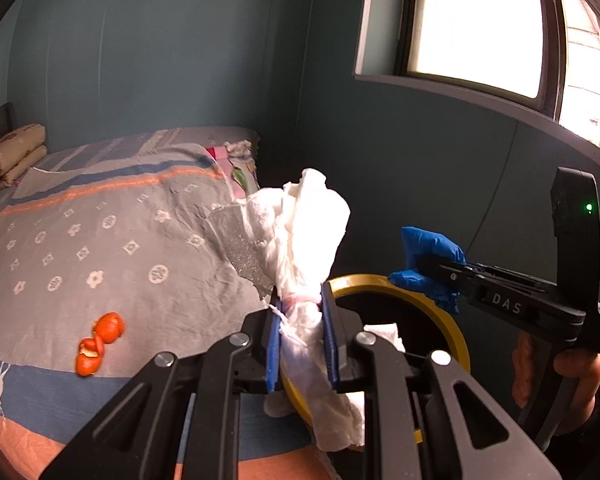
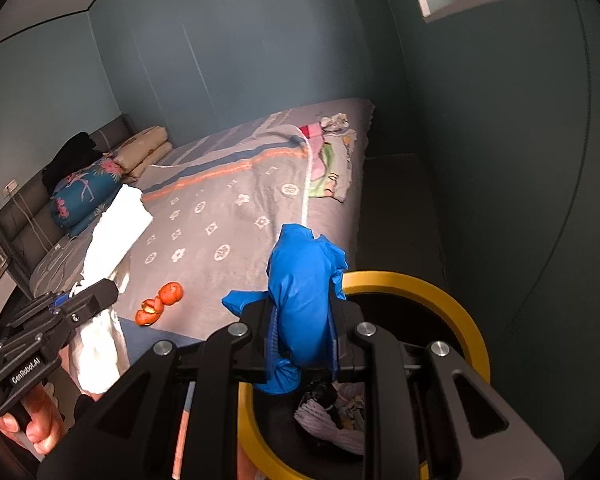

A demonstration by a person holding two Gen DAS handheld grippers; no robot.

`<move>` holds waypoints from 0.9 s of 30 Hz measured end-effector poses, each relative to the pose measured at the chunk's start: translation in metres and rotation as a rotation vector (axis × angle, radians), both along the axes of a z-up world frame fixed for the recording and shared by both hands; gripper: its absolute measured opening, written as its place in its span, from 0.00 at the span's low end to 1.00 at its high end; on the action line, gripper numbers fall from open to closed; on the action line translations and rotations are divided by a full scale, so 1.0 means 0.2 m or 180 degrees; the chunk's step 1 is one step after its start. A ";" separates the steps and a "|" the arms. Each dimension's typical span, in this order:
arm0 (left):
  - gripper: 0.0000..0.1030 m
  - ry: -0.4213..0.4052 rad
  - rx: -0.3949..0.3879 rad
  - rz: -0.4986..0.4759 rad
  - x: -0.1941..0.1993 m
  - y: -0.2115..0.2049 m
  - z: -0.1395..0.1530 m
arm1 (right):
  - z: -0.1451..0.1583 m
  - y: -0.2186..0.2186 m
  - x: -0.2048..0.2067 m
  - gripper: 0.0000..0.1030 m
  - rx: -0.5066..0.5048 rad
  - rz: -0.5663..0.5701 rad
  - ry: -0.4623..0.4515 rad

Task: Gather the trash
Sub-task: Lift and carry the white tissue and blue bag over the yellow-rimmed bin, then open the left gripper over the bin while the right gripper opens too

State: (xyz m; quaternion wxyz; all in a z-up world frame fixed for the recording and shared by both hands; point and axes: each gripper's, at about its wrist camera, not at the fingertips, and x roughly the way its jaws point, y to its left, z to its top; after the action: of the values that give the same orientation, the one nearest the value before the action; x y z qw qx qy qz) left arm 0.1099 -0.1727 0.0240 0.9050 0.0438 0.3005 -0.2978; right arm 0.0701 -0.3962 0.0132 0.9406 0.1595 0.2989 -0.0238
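While both loads hang over the yellow-rimmed bin (image 2: 440, 292) at lower right, left gripper (image 1: 300, 332) pinches tissue wad (image 1: 300, 232), right gripper (image 2: 302, 332) pinches blue glove (image 2: 304, 280); orange peel (image 2: 160, 304) lies left on bed (image 2: 228, 216), nearer the left.

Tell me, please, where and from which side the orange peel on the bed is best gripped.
Grip the orange peel at its narrow waist, where the two curled lobes meet, coming straight down from above. It lies flat on the blanket, so a side approach would likely snag cloth. Both tongs are full now.
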 end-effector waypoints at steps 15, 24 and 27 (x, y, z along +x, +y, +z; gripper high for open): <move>0.16 0.0375 0.0130 -0.0182 0.08 -0.24 -0.25 | -0.22 -0.22 0.06 0.20 0.0267 -0.0227 0.0148; 0.21 0.0535 0.0109 -0.0268 0.11 -0.27 -0.32 | -0.28 -0.29 0.07 0.29 0.0439 -0.0337 0.0115; 0.27 0.0616 0.0074 -0.0290 0.12 -0.27 -0.34 | -0.28 -0.29 0.08 0.30 0.0452 -0.0371 0.0098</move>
State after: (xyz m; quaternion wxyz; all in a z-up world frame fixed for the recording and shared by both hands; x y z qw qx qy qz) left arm 0.1340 -0.2262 -0.0433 0.8567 0.0390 0.3876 -0.3380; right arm 0.0863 -0.4544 -0.0433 0.9192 0.2424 0.3044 -0.0597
